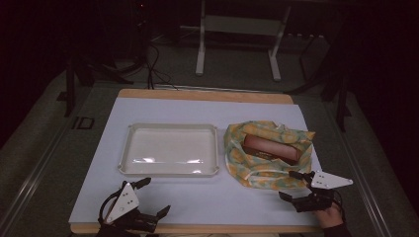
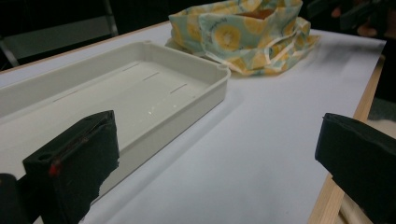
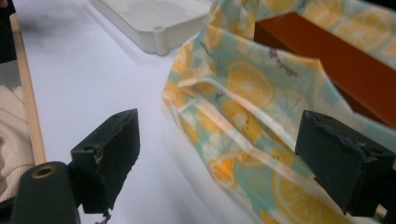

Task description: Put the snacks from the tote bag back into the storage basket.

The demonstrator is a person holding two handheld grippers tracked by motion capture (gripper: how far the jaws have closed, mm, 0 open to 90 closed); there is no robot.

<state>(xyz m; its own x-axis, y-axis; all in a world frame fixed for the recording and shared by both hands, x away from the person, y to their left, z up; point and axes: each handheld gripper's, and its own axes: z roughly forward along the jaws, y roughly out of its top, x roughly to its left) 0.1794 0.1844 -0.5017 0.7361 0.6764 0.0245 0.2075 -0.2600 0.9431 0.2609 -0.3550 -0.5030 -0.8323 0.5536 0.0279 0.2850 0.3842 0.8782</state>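
Half the brown box (image 1: pixel 271 149) hides inside the lemon-print bag (image 1: pixel 257 170).

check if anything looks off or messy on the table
Nothing is spilled or broken. The tray sits square and empty. The lemon-print bag lies crumpled and open with a brown box poking out at an angle. Both grippers, left and right, are open and hold nothing.
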